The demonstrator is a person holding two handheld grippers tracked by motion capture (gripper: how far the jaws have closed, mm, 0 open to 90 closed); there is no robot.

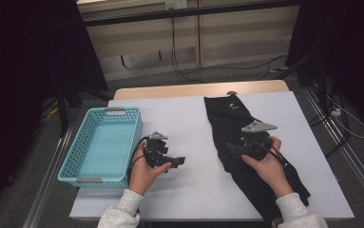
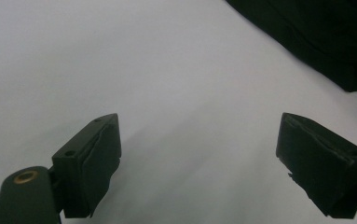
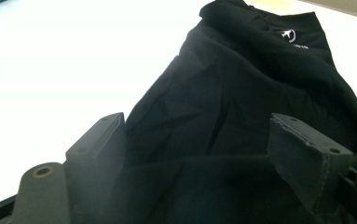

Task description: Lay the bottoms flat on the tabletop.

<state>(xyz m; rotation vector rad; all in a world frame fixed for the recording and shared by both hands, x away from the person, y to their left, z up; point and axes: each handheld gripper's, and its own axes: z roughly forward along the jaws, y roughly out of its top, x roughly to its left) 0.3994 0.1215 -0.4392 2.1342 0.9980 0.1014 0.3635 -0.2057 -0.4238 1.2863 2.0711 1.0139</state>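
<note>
Hovering over the long black folded fabric garment on the white table, your right gripper gapes wide, gripping nothing. Your left gripper gapes too, garment nearby.

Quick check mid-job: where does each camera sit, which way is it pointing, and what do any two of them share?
High view: above the person's side, looking forward and down on the white table, blue basket, black garment, both forearms, left gripper and right gripper.
Left gripper view: between its open jaws, facing bare table, garment edge at top right.
Right gripper view: over the garment, open jaws astride it.
Shared: the garment's white logo.
</note>
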